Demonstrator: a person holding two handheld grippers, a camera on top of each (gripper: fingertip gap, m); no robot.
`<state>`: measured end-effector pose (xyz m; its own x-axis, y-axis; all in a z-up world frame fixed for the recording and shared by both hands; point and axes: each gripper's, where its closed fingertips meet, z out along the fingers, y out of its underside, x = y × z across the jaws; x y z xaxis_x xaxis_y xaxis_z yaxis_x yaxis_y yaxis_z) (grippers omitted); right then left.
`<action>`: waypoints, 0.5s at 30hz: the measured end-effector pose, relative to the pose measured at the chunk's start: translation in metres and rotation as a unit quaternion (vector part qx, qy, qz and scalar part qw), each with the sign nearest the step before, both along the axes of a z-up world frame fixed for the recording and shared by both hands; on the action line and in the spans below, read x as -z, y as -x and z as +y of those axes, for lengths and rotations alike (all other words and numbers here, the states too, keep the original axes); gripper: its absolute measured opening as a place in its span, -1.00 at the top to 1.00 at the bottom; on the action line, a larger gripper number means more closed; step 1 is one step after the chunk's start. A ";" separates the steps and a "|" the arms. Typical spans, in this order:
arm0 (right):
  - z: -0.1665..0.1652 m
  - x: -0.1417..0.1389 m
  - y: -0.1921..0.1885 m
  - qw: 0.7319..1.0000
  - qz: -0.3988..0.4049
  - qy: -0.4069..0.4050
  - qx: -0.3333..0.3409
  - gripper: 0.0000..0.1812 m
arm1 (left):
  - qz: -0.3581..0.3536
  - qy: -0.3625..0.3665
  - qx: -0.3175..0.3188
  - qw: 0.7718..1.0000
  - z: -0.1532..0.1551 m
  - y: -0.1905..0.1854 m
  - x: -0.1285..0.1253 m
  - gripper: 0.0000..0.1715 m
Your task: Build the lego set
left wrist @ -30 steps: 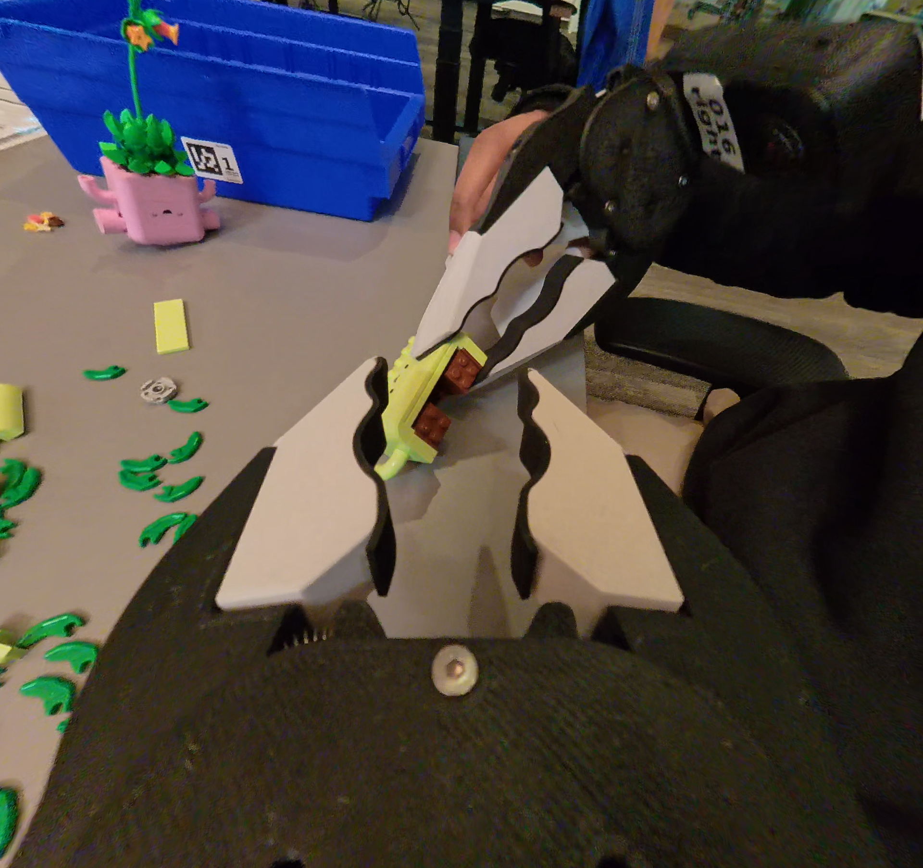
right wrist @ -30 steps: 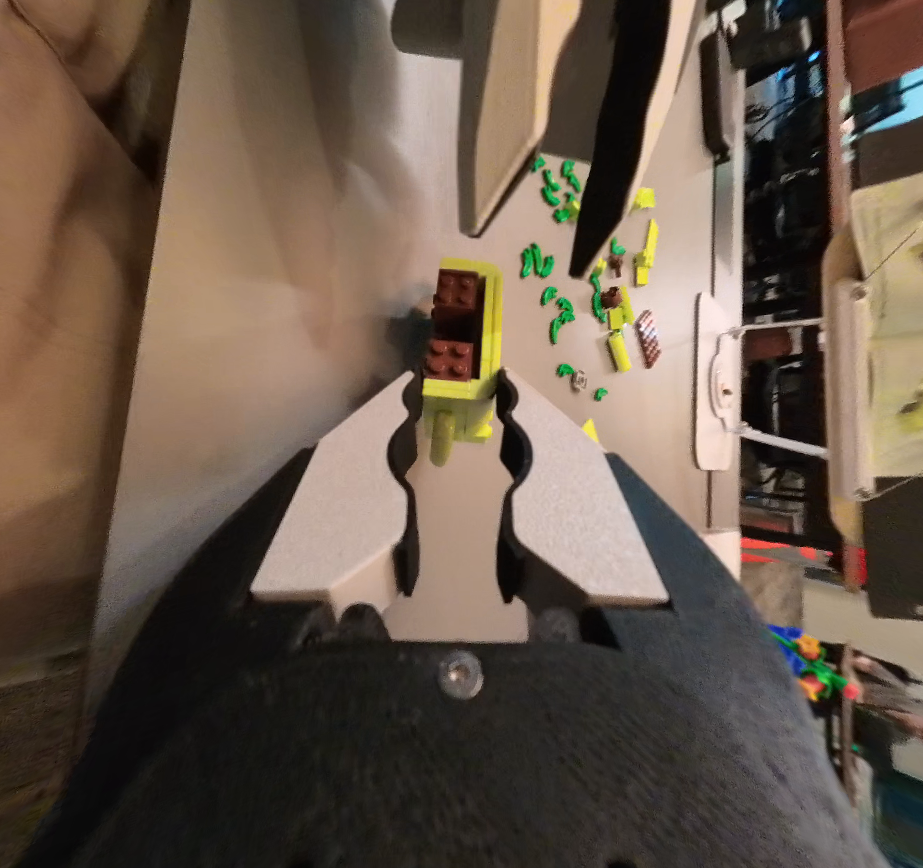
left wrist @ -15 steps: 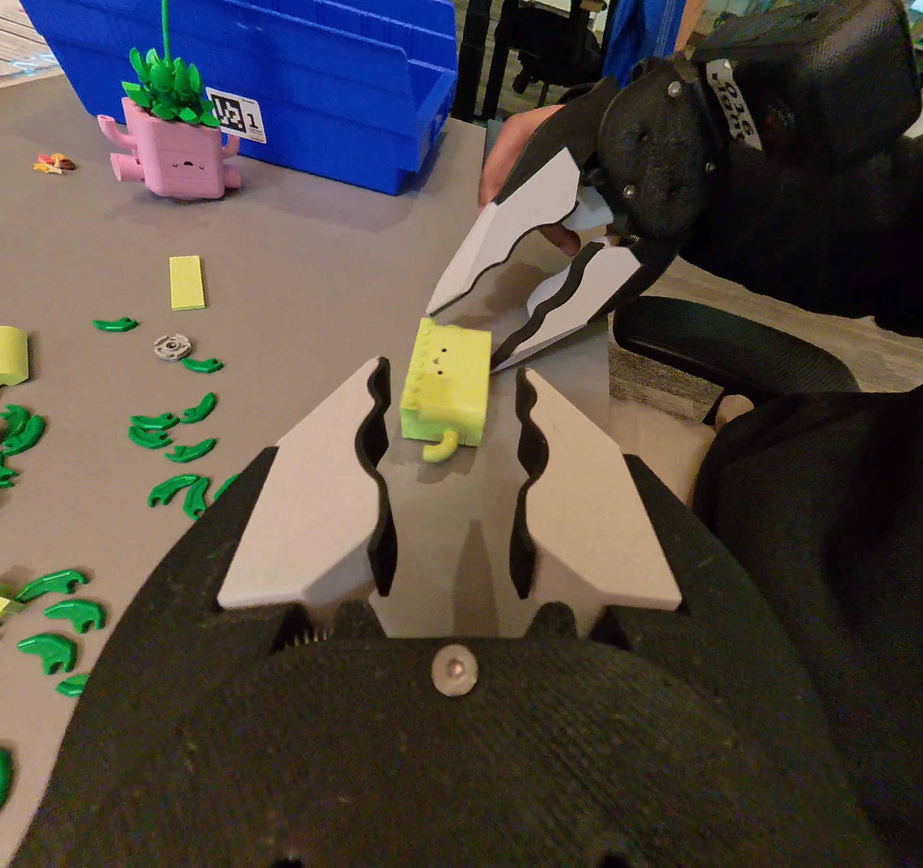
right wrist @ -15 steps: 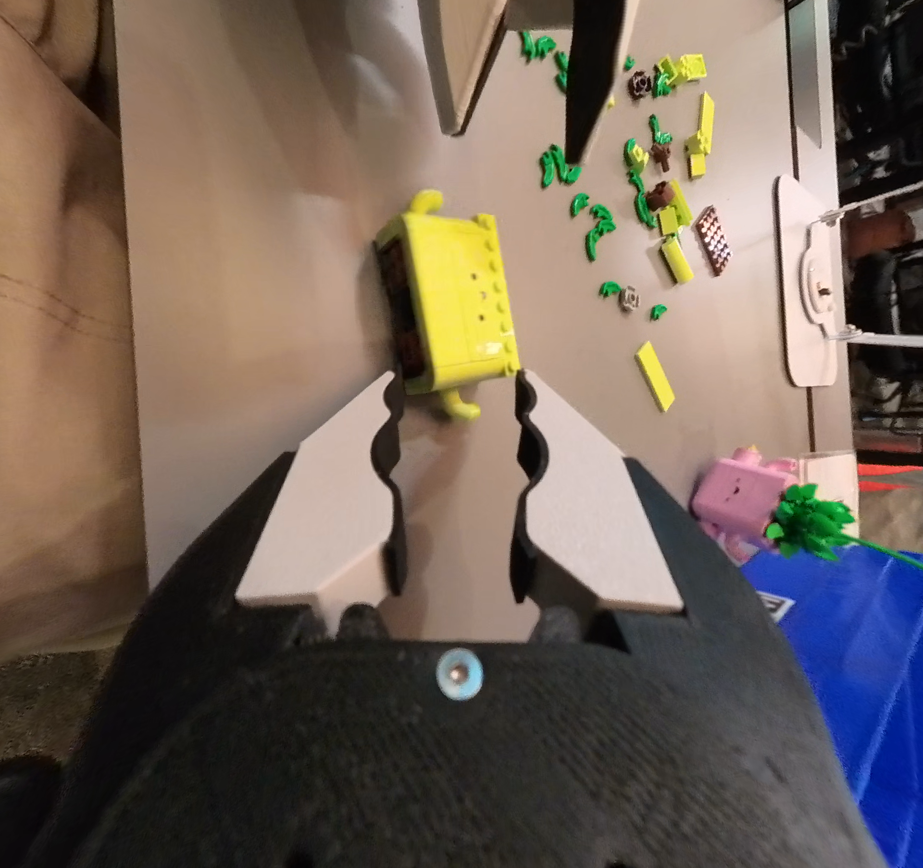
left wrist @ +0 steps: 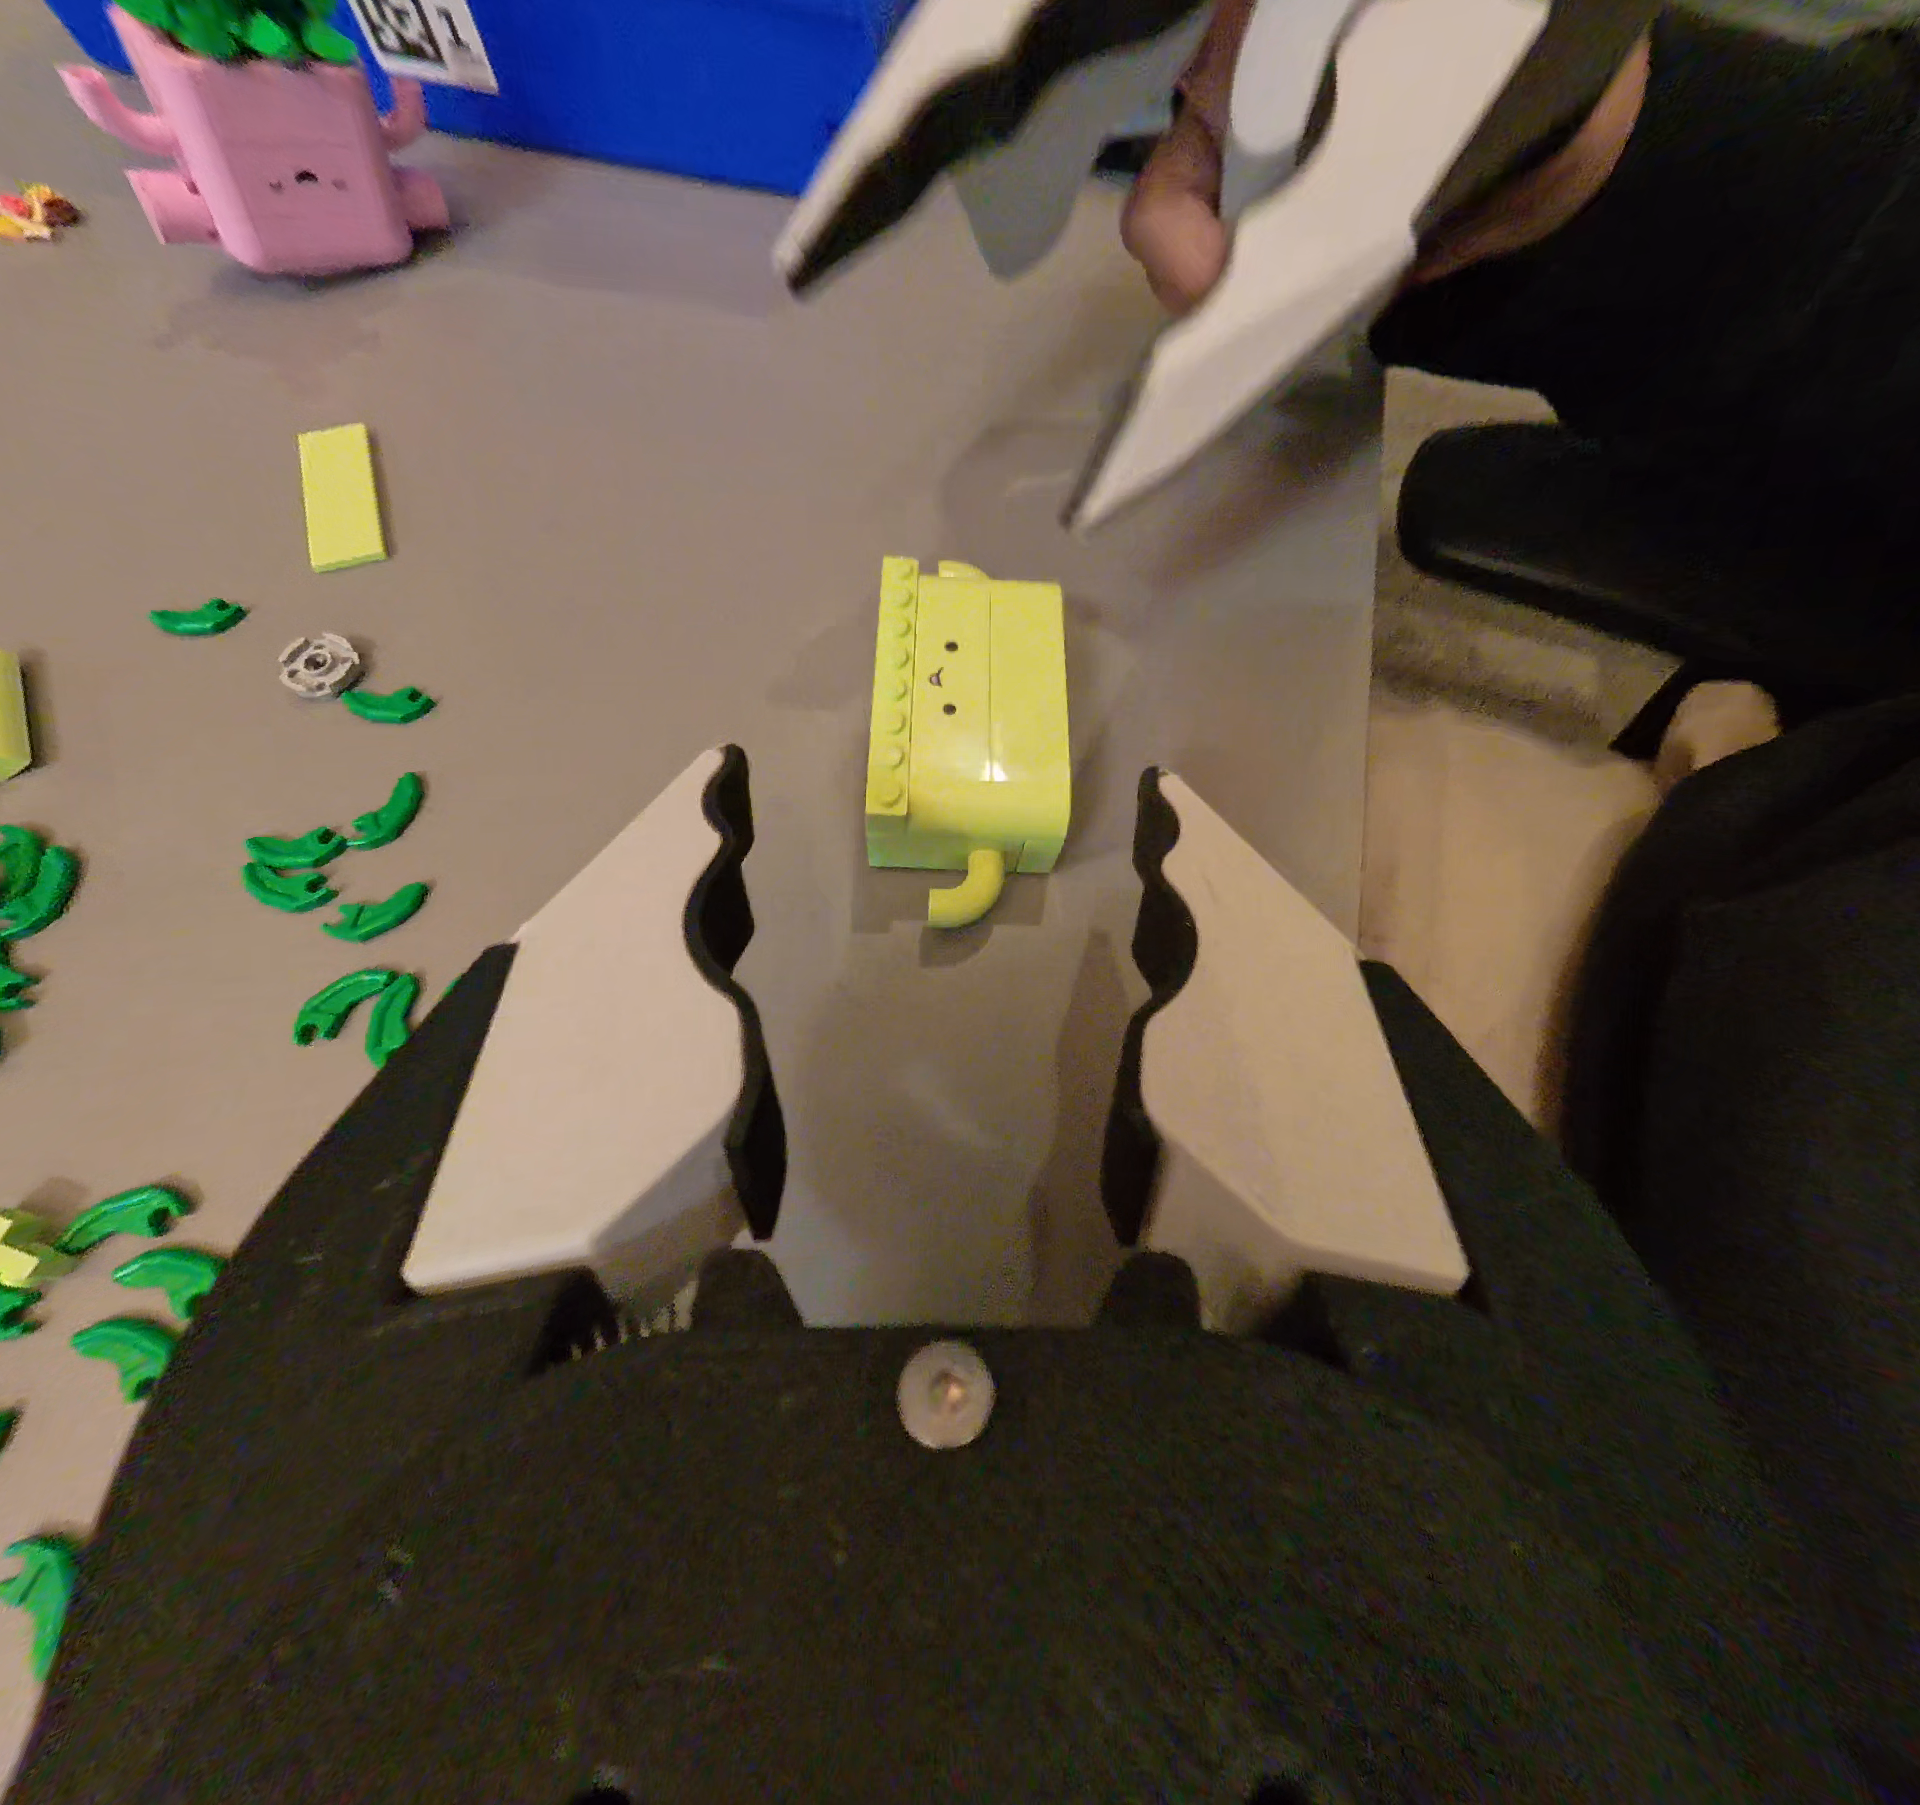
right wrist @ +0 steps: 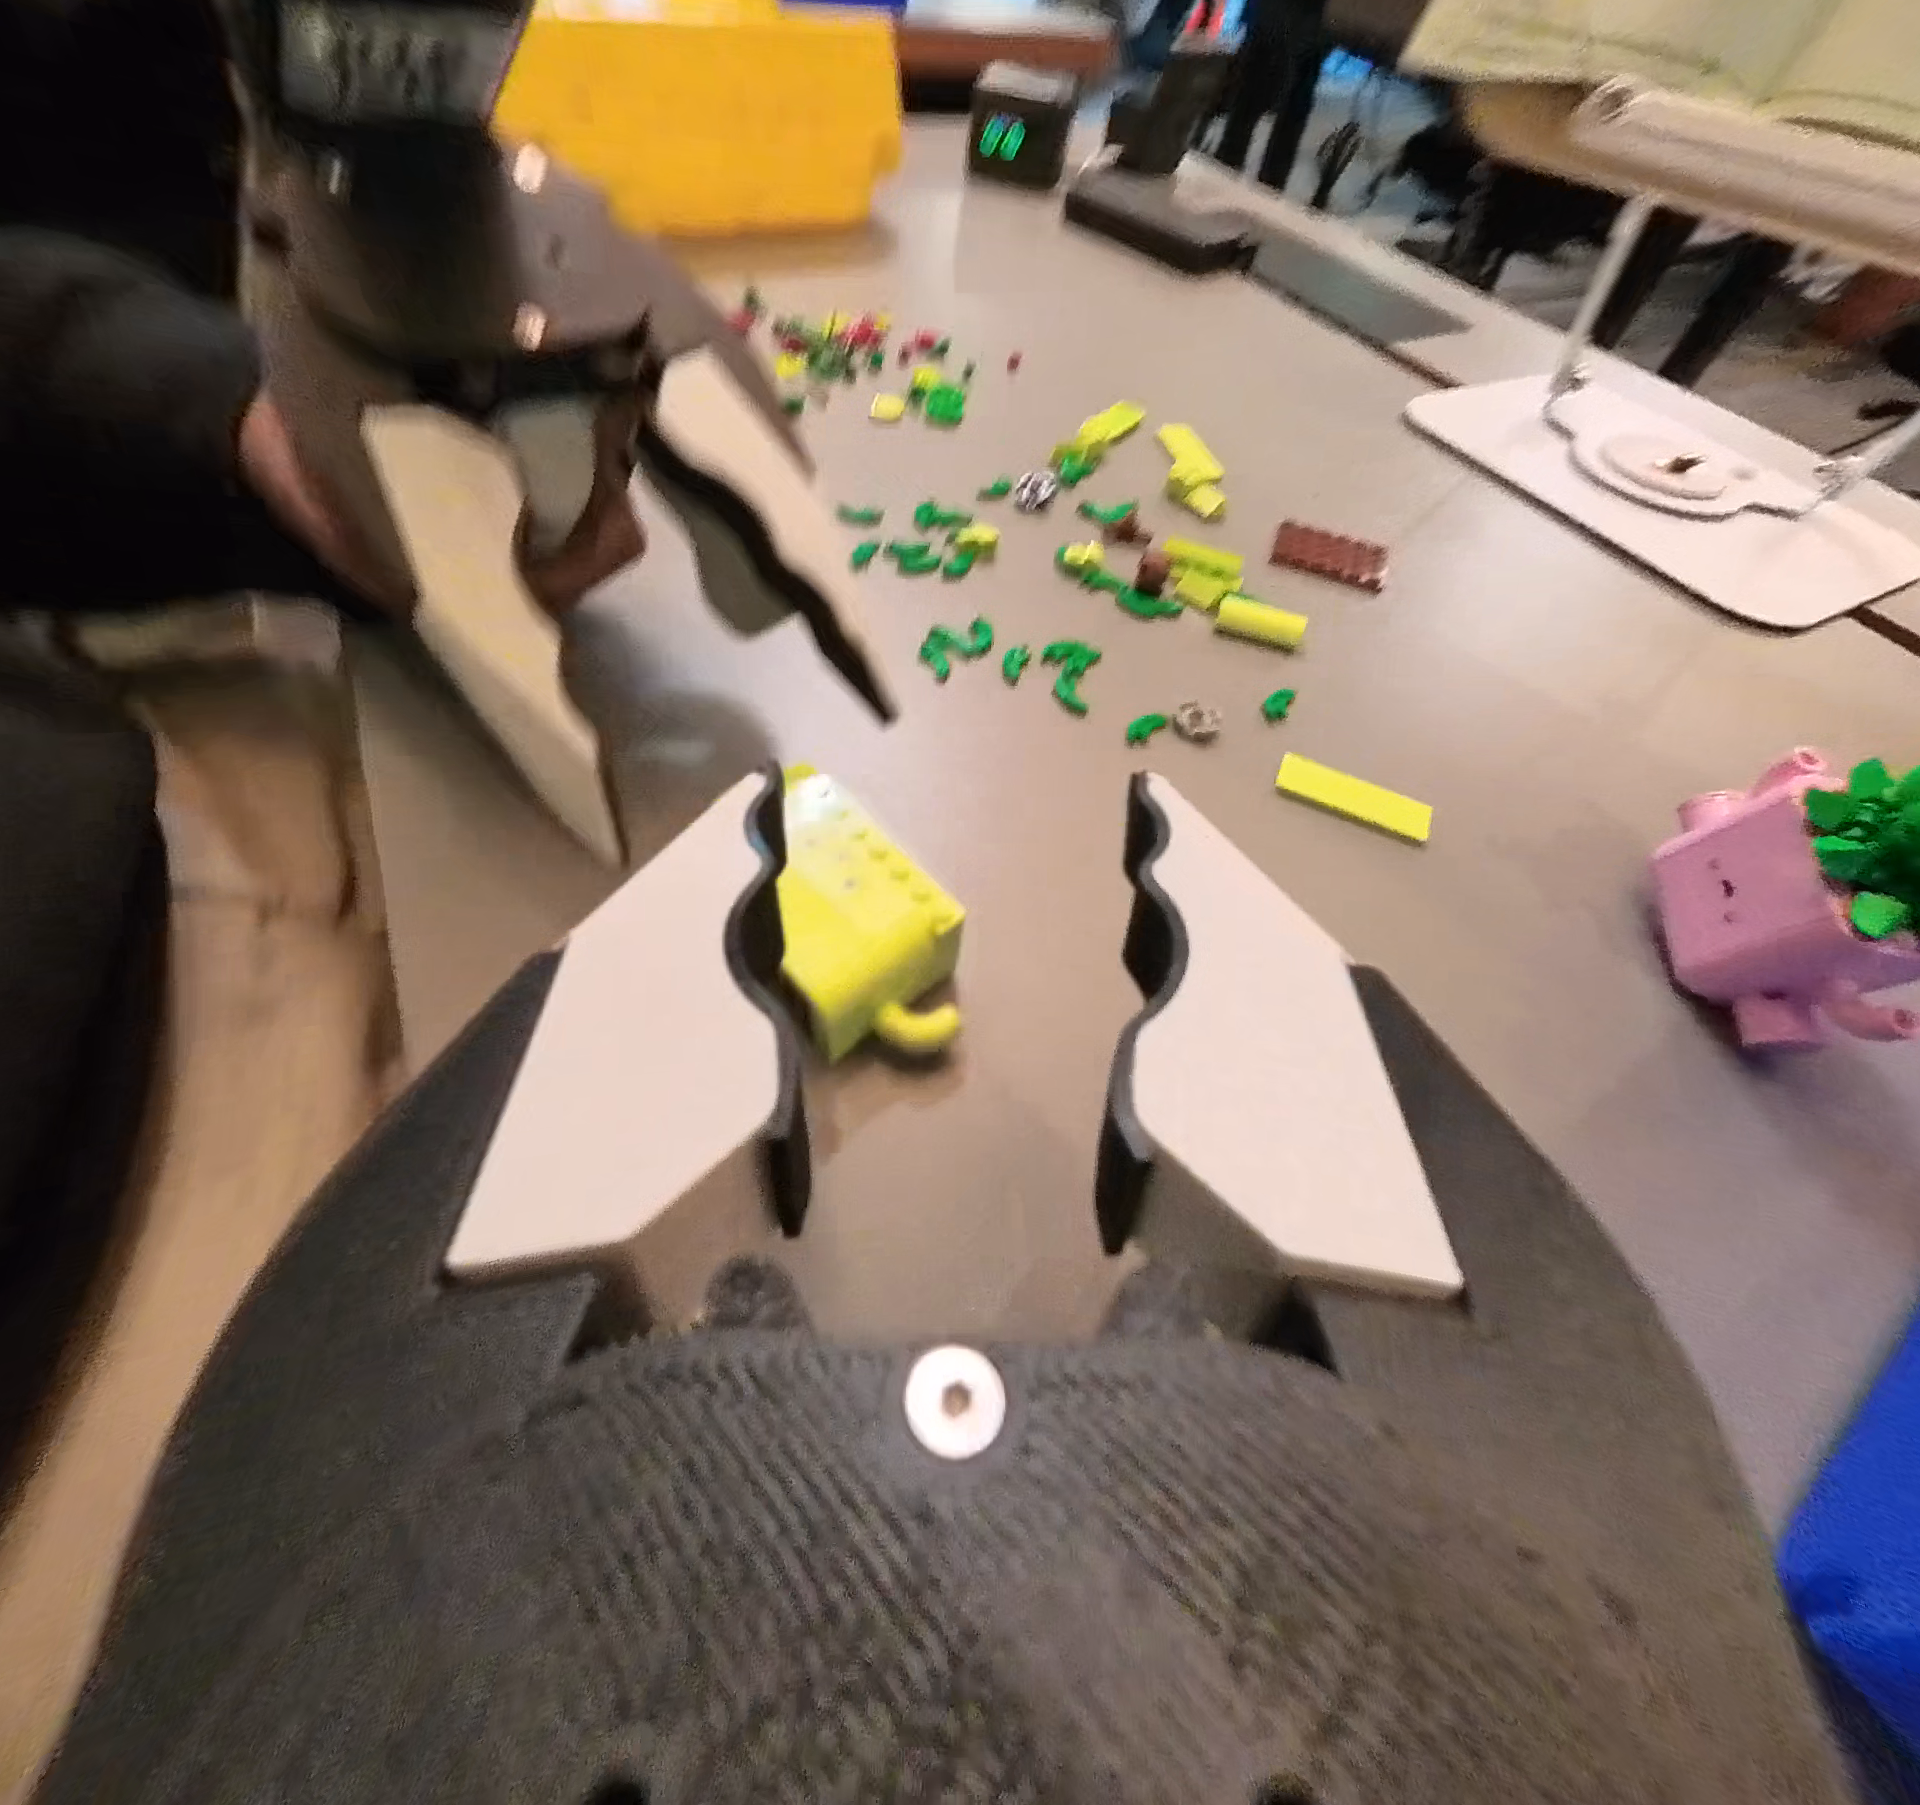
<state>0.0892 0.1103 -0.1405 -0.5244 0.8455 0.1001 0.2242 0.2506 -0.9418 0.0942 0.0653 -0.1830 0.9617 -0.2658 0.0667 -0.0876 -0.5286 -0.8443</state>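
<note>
A grey counter (left wrist: 623, 384) is stretching out toward a blue bin (left wrist: 665, 20) at the back, with a finished pink pot figure (left wrist: 281, 166) standing in front of it and green leaf pieces (left wrist: 332, 872) scattered along one side. The lime block figure (left wrist: 971, 727) is lying on its back on the bare counter, face up, with its studded edge turned toward the leaf pieces and one curved arm pointing at the left claw (left wrist: 940, 768). Its long axis is running straight away from that claw — almost in line with the gap between the fingers, just ahead of the tips and touching neither. The left claw is standing wide apart and empty. The right claw (right wrist: 951, 779) is also spread and holding nothing; in its own view the block is sitting low beside its left finger, partly hidden by it. In the left wrist view it is hanging above and beyond the block, blurred. I judge the left claw the nearer and better lined up — closing across the block's short width looks like the natural grip.
</note>
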 end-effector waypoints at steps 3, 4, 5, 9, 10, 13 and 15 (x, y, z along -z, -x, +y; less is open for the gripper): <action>0.007 -0.010 0.016 0.997 0.036 0.063 0.034 0.36 | 0.023 0.034 -0.004 0.999 0.003 0.001 0.012 0.16; 0.009 -0.009 0.018 0.996 0.034 0.069 0.040 0.42 | 0.025 0.042 -0.005 0.999 0.004 0.002 0.014 0.18; 0.010 -0.009 0.020 0.996 0.032 0.072 0.045 0.42 | 0.026 0.049 -0.002 0.998 0.005 0.002 0.017 0.24; 0.014 -0.013 0.019 0.994 0.058 0.058 0.065 0.52 | 0.003 0.081 0.017 0.997 0.005 -0.001 0.025 0.51; 0.014 -0.015 0.018 0.994 0.069 0.054 0.069 0.56 | -0.008 0.084 0.015 0.996 0.006 0.000 0.025 0.51; 0.014 -0.019 0.016 0.992 0.088 0.048 0.073 0.62 | -0.043 0.086 0.006 0.995 0.006 0.004 0.023 0.51; 0.014 -0.020 0.015 0.992 0.091 0.052 0.070 0.62 | -0.057 0.077 0.004 0.995 0.006 0.005 0.019 0.51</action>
